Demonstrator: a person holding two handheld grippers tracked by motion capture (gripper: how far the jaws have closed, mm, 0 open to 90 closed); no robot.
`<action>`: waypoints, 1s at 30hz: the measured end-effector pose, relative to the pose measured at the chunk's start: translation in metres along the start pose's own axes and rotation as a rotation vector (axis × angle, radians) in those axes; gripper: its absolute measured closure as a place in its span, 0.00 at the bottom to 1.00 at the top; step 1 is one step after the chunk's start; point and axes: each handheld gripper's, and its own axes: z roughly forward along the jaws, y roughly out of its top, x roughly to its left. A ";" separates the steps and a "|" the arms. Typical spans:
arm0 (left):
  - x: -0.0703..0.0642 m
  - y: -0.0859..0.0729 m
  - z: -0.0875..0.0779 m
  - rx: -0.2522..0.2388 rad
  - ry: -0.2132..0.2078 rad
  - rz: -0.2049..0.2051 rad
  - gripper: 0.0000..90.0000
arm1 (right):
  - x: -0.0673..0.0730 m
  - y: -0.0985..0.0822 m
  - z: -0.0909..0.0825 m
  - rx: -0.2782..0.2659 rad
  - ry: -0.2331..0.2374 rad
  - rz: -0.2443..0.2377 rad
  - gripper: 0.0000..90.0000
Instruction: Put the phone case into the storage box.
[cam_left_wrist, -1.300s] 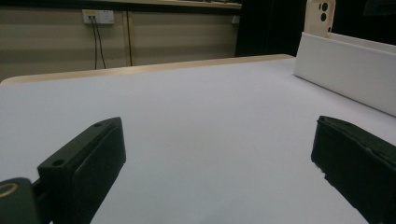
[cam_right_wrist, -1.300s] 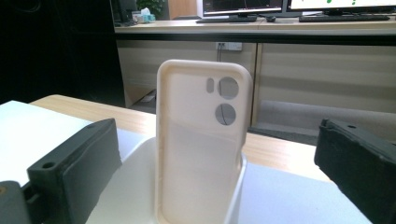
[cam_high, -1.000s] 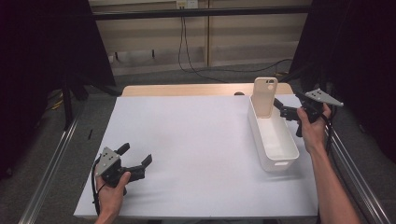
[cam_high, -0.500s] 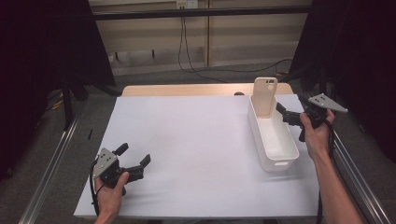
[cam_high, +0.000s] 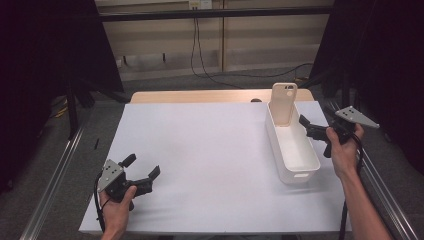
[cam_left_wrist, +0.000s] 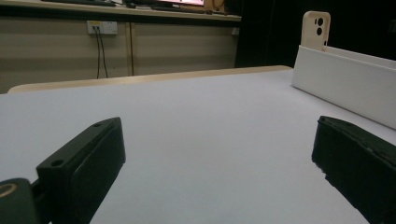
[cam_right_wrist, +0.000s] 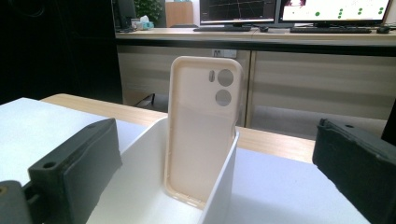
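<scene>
A beige phone case (cam_high: 283, 102) stands upright, leaning on the far end wall inside a long white bin (cam_high: 300, 172) at the table's right. My right gripper (cam_high: 311, 128) hovers open just right of the bin's middle, clear of the case. In the right gripper view the phone case (cam_right_wrist: 203, 130) stands a little ahead between the wide-apart jaws of my right gripper (cam_right_wrist: 219, 144), above the bin (cam_right_wrist: 135, 186). My left gripper (cam_high: 142, 166) rests open near the front left of the white table (cam_high: 210, 150), holding nothing. Its own view looks past the left gripper (cam_left_wrist: 215, 154) to the bin (cam_left_wrist: 345, 79) and the phone case (cam_left_wrist: 316, 28) far off.
A wooden board (cam_high: 200, 96) edges the table's far side. Metal rails (cam_high: 55, 175) run along both sides. Dark curtains flank the scene, and cables hang on the back wall (cam_high: 195, 45). Monitors (cam_right_wrist: 327, 9) sit on a desk beyond.
My right gripper has drawn back a little from the phone case, toward the person, staying open. The left gripper has barely moved.
</scene>
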 end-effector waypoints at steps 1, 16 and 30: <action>0.000 0.000 0.000 0.000 -0.002 0.000 0.03 | 0.000 -0.001 -0.002 0.000 0.001 0.000 0.01; -0.001 0.001 -0.003 -0.011 -0.001 0.012 0.03 | 0.005 -0.010 -0.021 0.002 -0.016 0.000 0.01; -0.002 0.001 -0.003 -0.004 0.000 0.013 0.03 | 0.009 -0.019 -0.048 -0.007 -0.030 0.005 0.01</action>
